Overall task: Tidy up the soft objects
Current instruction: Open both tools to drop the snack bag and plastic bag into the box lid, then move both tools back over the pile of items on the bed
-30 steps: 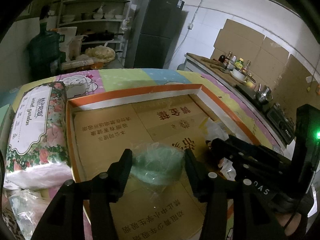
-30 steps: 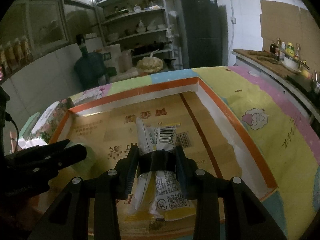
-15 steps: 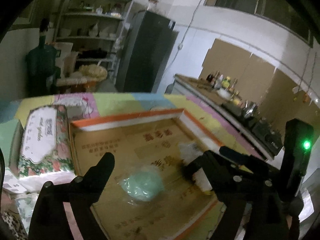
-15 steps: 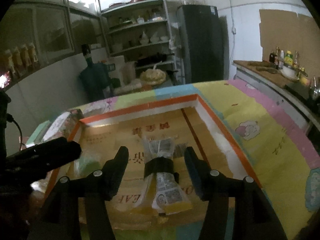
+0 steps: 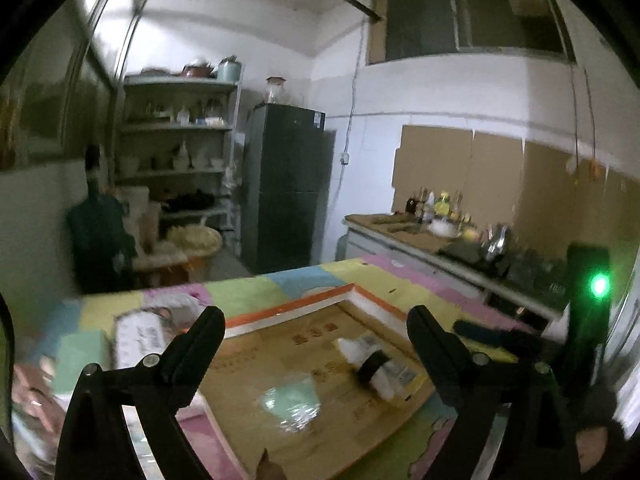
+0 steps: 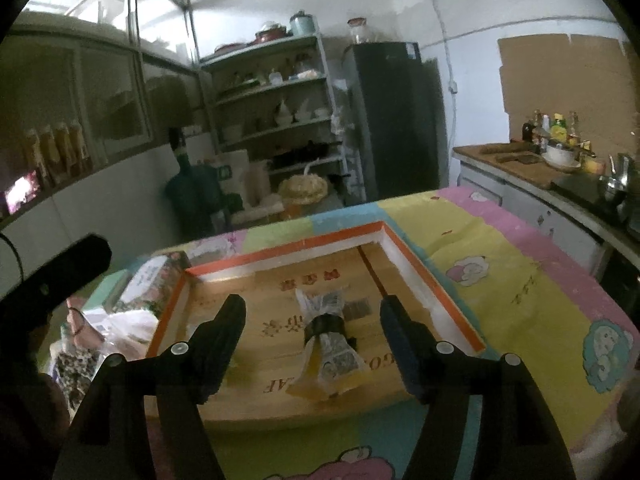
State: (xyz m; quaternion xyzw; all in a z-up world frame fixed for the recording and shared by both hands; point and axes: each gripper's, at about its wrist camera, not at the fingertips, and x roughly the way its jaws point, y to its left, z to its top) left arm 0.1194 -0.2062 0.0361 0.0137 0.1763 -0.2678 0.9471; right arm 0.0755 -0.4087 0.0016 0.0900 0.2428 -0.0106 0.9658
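Observation:
A shallow cardboard tray (image 5: 288,312) with an orange and white rim lies on the colourful table mat; it also shows in the right wrist view (image 6: 424,276). Inside it lie a green soft item in clear plastic (image 5: 294,400) and a yellow and white snack packet with a black band (image 5: 376,368), also seen in the right wrist view (image 6: 330,348). My left gripper (image 5: 312,328) is open and empty, raised above and behind the tray. My right gripper (image 6: 312,312) is open and empty, raised behind the packet.
A floral tissue pack (image 5: 140,340) lies left of the tray, also in the right wrist view (image 6: 154,280). More plastic-wrapped items (image 6: 108,328) sit at the table's left edge. Shelves, a dark fridge (image 6: 396,120) and a kitchen counter (image 6: 540,168) stand beyond the table.
Both grippers opened and let go: the left released the green item, the right released the packet. Both then pulled back and rose away from the tray.

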